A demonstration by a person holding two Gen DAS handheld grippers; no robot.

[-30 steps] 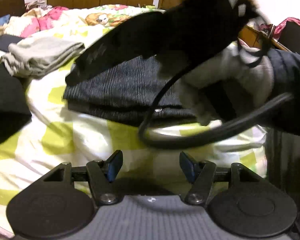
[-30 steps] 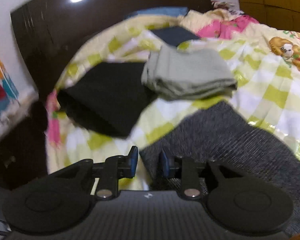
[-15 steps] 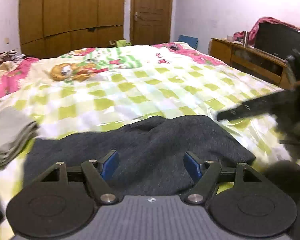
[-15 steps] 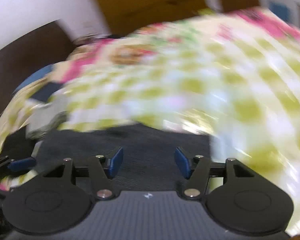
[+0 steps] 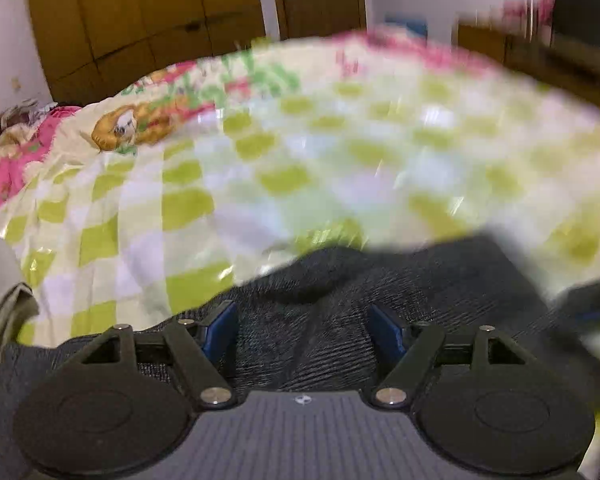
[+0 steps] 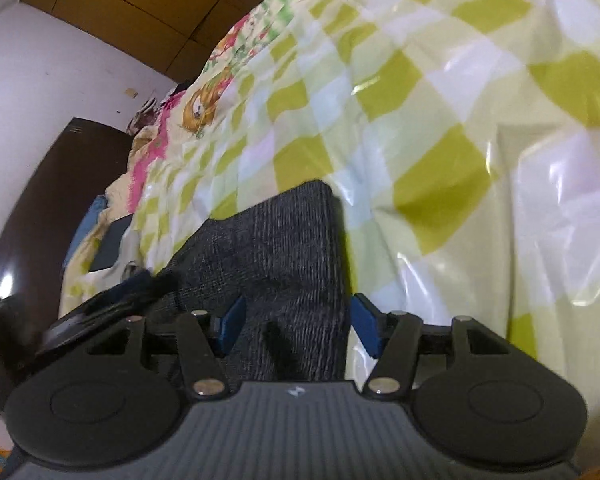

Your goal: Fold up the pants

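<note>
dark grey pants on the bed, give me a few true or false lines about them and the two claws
1. The dark grey ribbed pants lie on a green and white checked bed cover. True.
2. The left claw is clamped shut on the pants. False: its blue pads stand wide apart over the fabric, having just been opening.
3. The right claw sits at a side edge of the pants, one pad over fabric, the other over the cover. True.
4. The pants are bright red denim. False: they are dark grey ribbed cloth.
5. A brown wooden wardrobe stands beyond the bed. True.
</note>
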